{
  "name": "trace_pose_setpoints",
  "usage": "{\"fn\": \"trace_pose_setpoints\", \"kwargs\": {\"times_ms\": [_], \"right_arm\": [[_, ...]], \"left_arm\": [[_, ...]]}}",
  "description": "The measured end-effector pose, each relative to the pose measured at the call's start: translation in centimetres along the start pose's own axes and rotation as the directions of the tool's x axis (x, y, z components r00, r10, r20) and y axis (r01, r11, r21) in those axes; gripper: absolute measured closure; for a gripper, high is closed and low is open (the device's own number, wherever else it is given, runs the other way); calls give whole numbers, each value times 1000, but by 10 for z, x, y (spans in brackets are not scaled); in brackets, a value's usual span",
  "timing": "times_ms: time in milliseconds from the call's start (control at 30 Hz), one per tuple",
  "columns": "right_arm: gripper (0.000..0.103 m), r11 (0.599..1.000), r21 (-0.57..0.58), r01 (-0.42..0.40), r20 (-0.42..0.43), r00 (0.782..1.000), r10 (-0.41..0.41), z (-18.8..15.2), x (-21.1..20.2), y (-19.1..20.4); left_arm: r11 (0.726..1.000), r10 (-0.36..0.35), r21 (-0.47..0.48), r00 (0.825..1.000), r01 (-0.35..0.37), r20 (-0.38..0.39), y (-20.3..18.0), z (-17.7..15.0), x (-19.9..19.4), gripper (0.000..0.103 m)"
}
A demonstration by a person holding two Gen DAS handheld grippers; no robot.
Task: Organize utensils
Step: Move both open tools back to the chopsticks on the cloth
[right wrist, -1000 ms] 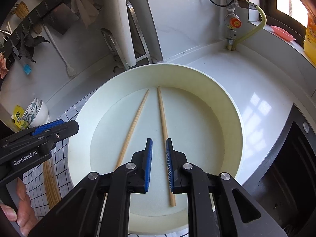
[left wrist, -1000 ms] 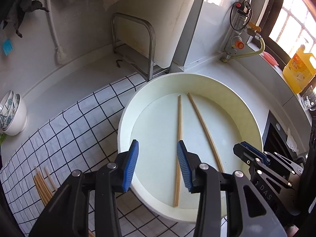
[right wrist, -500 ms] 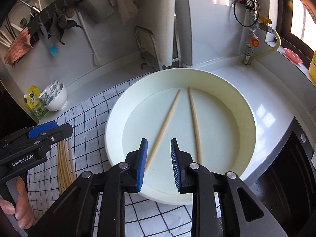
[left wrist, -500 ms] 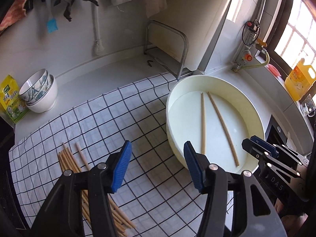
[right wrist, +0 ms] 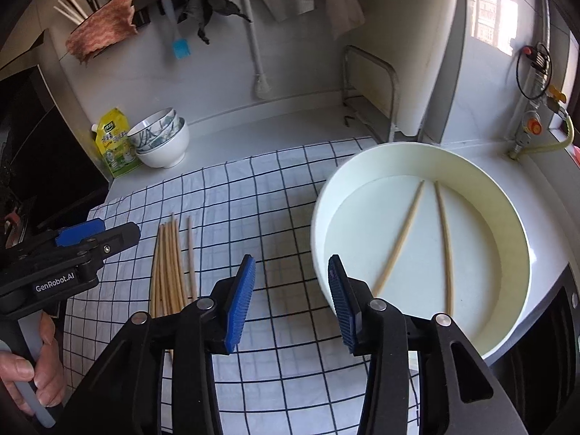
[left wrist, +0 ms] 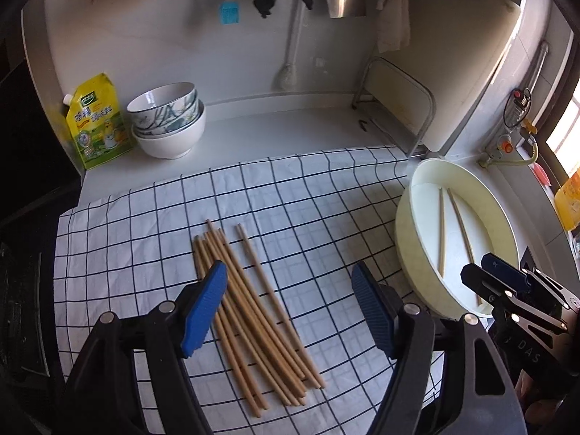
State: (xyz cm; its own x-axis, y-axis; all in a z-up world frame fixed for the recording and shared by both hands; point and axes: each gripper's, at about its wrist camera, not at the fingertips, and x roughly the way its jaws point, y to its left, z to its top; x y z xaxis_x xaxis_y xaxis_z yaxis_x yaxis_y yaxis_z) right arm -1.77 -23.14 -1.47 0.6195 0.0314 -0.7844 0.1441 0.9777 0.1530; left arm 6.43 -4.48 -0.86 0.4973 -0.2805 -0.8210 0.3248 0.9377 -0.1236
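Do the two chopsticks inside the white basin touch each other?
Apart. The right wrist view shows the two chopsticks in the white basin forming a narrow V, with bare basin floor visible between their near-meeting far tips.

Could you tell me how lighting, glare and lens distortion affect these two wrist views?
Left wrist view: strong fisheye bend in the checked cloth, dark vignette at the corners, window glare at the right edge. Right wrist view: overexposed window, bright sheen on the countertop beside the basin, chopsticks inside it slightly soft.

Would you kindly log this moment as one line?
left gripper: opening, empty | right gripper: opening, empty | two wooden chopsticks: in round cream basin
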Motion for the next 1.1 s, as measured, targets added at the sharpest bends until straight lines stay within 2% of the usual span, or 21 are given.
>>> {"fn": "trace_pose_setpoints", "kwargs": {"times_ms": [300, 400, 533, 833, 1100], "right_arm": [[61, 994, -80, -81, -24, 997, 79, 8, 12, 66], [57, 988, -110, -106, -24, 994, 104, 5, 15, 84], [56, 981, -137, -140, -58, 989, 133, -1, 29, 102], [56, 972, -167, -165, -146, 979, 142, -10, 79, 123], [56, 979, -163, -120, -196, 977, 87, -25, 124, 123]], "left_arm": [[995, 60, -79, 998, -61, -19, 67, -21, -9, 32], [990, 92, -103, 996, -94, -20, 87, -29, -13, 31], [979, 117, -162, 992, -122, -40, 115, -39, -10, 30], [964, 157, -208, 985, -167, -65, 155, -54, 7, 29], [959, 145, -226, 982, -169, -119, 160, -69, 41, 28]]}}
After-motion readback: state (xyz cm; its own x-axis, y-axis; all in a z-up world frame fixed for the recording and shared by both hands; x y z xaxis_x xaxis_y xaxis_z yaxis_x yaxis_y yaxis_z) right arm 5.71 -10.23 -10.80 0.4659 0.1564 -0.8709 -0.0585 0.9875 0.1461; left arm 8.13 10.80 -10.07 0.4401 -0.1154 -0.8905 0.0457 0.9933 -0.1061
